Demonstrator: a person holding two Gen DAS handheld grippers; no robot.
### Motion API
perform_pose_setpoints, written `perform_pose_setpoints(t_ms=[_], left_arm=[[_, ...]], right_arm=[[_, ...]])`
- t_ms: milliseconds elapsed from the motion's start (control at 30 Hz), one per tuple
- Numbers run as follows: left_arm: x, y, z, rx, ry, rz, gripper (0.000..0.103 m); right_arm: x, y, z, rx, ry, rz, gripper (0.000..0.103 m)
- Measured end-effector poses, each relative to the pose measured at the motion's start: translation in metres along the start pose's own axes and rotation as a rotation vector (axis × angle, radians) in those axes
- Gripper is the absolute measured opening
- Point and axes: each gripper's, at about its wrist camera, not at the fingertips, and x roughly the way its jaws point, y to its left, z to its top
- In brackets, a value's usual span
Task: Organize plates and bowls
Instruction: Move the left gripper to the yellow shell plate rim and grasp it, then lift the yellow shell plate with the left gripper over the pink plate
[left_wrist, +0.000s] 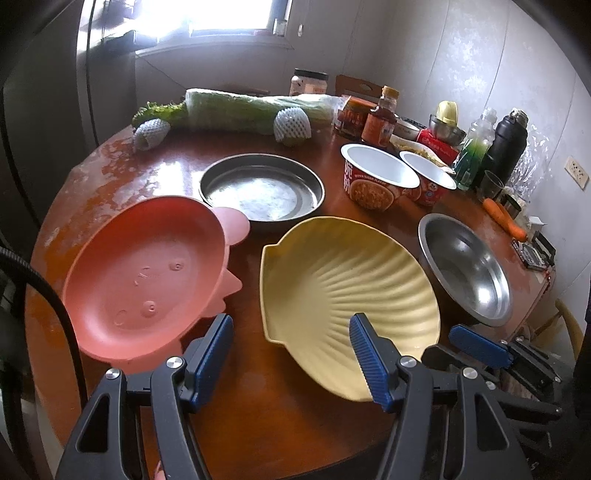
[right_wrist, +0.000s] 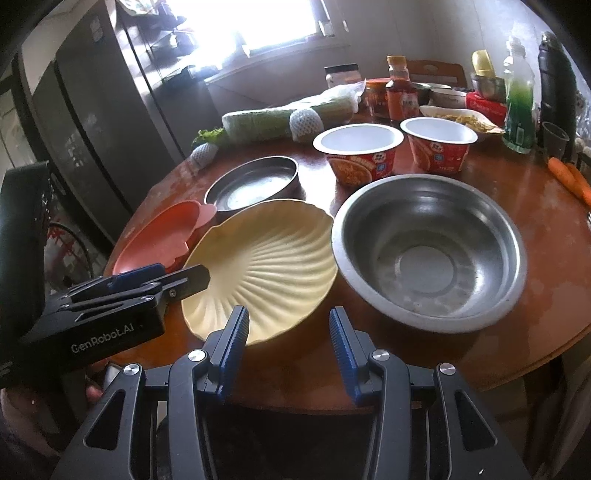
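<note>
i see my left gripper (left_wrist: 291, 347) at the bottom of its frame, jaws apart and holding nothing, one pad over the near rim of the yellow shell plate (left_wrist: 343, 291). my right gripper (right_wrist: 288, 332) also has its jaws parted and empty, low centre. the pink plate (left_wrist: 144, 273) lies left of the yellow one on the table (left_wrist: 258, 413), empty. the flat steel dish (left_wrist: 262, 186) sits behind them, empty; the steel bowl (right_wrist: 428, 251) at right is bare inside. two noodle cups (right_wrist: 395, 151) in the upper middle show white, empty insides.
</note>
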Motion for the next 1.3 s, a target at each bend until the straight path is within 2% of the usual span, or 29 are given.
perform_pose_setpoints(t_ms=[133, 300, 467, 600, 700, 933, 1300], left_arm=[[0.008, -0.001, 0.001, 0.000, 0.016, -0.010, 0.065], [0.016, -0.003, 0.001, 0.006, 0.035, -0.016, 0.058], [0.023, -0.006, 0.000, 0.014, 0.044, -0.006, 0.053], [0.024, -0.003, 0.000, 0.020, 0.035, 0.026, 0.039], [0.024, 0.000, 0.000, 0.017, 0.027, 0.042, 0.034], [0.019, 0.008, -0.001, -0.002, 0.017, 0.038, 0.031], [-0.020, 0.015, 0.007, -0.026, -0.075, 0.027, 0.031]], right_arm=[[0.007, 0.000, 0.001, -0.005, -0.005, -0.015, 0.047], [0.016, 0.002, 0.002, -0.027, -0.021, -0.035, 0.046], [0.021, 0.000, 0.006, -0.045, -0.046, -0.060, 0.040], [0.024, 0.001, 0.008, -0.073, -0.067, -0.087, 0.034], [0.025, 0.001, 0.008, -0.096, -0.072, -0.104, 0.029], [0.026, 0.004, 0.007, -0.116, -0.074, -0.110, 0.025], [0.006, 0.018, 0.013, -0.127, -0.115, -0.073, 0.024]])
